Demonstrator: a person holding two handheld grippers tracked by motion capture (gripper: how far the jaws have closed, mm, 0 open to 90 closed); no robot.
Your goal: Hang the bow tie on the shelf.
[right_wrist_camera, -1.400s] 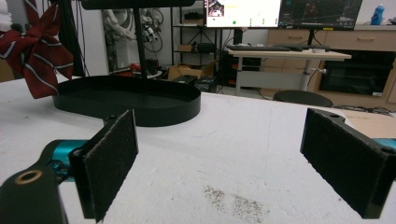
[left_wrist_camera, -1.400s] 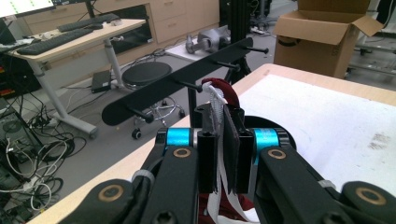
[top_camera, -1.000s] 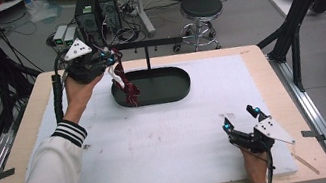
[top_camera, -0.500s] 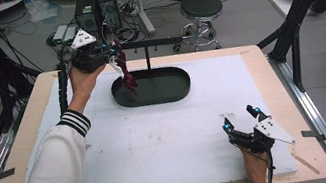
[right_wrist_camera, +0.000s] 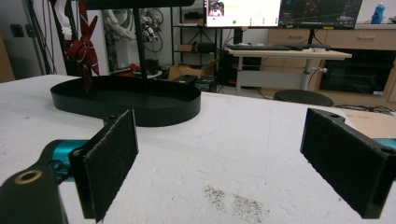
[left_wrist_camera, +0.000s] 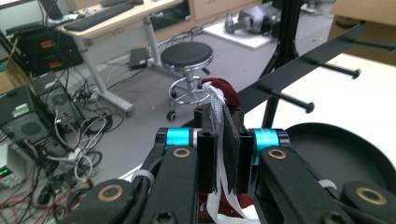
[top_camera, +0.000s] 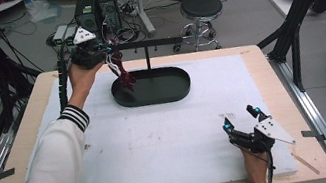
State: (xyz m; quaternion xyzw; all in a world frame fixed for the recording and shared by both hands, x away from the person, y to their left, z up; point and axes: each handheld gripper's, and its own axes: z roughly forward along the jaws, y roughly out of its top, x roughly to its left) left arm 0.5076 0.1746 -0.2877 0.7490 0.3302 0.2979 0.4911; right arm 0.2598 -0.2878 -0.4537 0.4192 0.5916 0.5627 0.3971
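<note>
Left gripper (left_wrist_camera: 218,154) jaws clamped on white ribbon (left_wrist_camera: 217,112), black rack (left_wrist_camera: 299,77) beyond

The ribbon (top_camera: 119,69) is dark red with white strands, and hangs at about 11 o'clock on the table. The stand (top_camera: 152,85) under it is plain black: tray, post and bar. The left gripper (left_wrist_camera: 219,140) is black with bright blue joints and brass-coloured rivets. The right gripper (top_camera: 242,123), at about 5 o'clock, is black with blue tips and a grey plate. The mat (top_camera: 160,143) is white with dark specks. The sleeve (top_camera: 55,156) is white; its cuff is striped black and white.
</note>
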